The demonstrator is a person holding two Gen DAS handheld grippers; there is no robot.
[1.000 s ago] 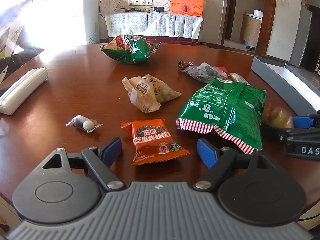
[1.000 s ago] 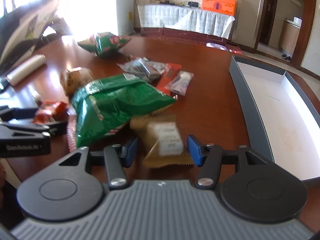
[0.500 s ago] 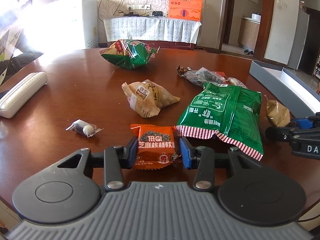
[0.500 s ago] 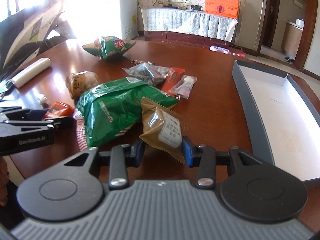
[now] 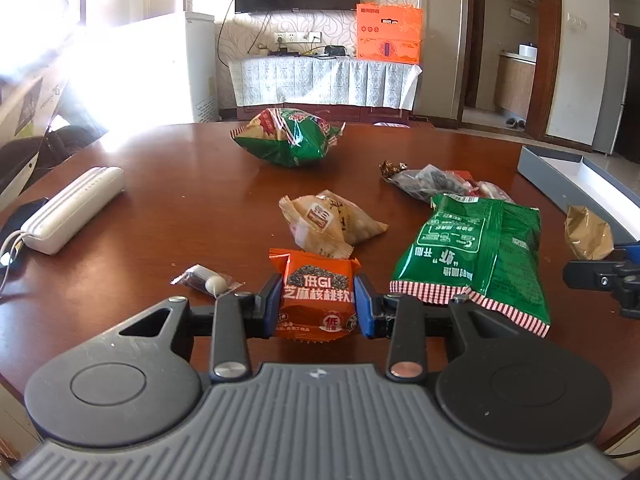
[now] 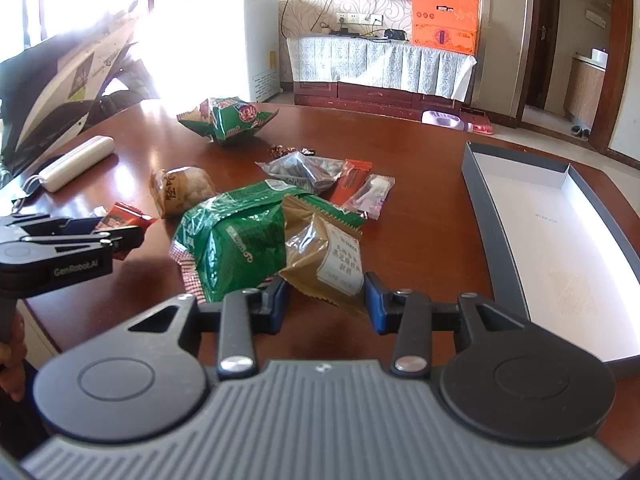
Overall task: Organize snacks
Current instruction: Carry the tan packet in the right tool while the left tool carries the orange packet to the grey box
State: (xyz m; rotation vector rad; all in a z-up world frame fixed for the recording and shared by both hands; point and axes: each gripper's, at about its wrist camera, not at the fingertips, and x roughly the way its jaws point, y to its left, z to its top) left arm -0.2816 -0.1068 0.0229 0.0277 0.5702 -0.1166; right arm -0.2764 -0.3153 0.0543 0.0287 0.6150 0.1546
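Observation:
An orange snack packet (image 5: 318, 280) stands between the blue pads of my left gripper (image 5: 316, 300). Its jaws are closing and the pads press on the packet's sides. In the right wrist view my right gripper (image 6: 326, 300) is shut on a brown snack packet (image 6: 320, 256), which tilts up above the table. A large green bag (image 5: 476, 252) lies between the two grippers. The open grey box (image 6: 492, 232) with a white inside sits to the right of the right gripper. The left gripper (image 6: 128, 236) with its orange packet (image 6: 122, 218) shows at the left edge of the right wrist view.
On the brown round table (image 5: 180, 184) lie a tan bun packet (image 5: 328, 220), a small wrapped candy (image 5: 208, 280), a green chip bag (image 5: 288, 136) at the far side, clear and red packets (image 6: 320, 172), and a white case (image 5: 72, 208) at the left.
Both grippers went from wide apart to closed on their packets: the left on the orange packet, the right on the brown one. Both packets now sit tilted up off the table.

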